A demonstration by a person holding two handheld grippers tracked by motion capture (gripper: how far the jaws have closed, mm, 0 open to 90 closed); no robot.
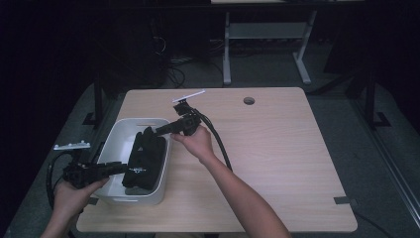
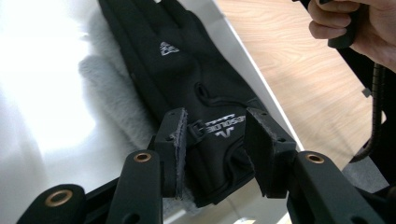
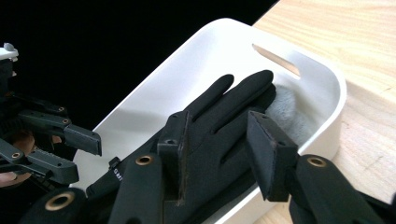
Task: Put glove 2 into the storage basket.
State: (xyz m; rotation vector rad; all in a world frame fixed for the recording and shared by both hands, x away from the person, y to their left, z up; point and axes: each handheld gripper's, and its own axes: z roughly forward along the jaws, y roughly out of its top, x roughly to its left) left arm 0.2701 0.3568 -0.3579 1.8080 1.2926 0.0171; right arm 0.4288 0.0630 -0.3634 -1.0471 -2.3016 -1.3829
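A black glove (image 1: 143, 156) with white lettering lies lengthwise in a white bin (image 1: 141, 120) at the table's left, on top of a grey fleecy item (image 3: 289, 109). My left gripper (image 1: 121, 167) reaches in from the bin's near left. In the left gripper view the jaws of the left gripper (image 2: 215, 149) stand apart on either side of the glove's cuff (image 2: 219, 128), with gaps visible at both pads. My right gripper (image 1: 156, 131) hovers over the bin's far right rim. In the right gripper view the right gripper (image 3: 217, 149) is open just above the glove's fingers (image 3: 233, 100).
The wooden table (image 1: 277, 148) stretches bare to the right of the bin, with a round cable hole (image 1: 249, 100) at the back. A thick black cable (image 1: 220, 144) trails from the right gripper across the table. A second table's legs stand behind.
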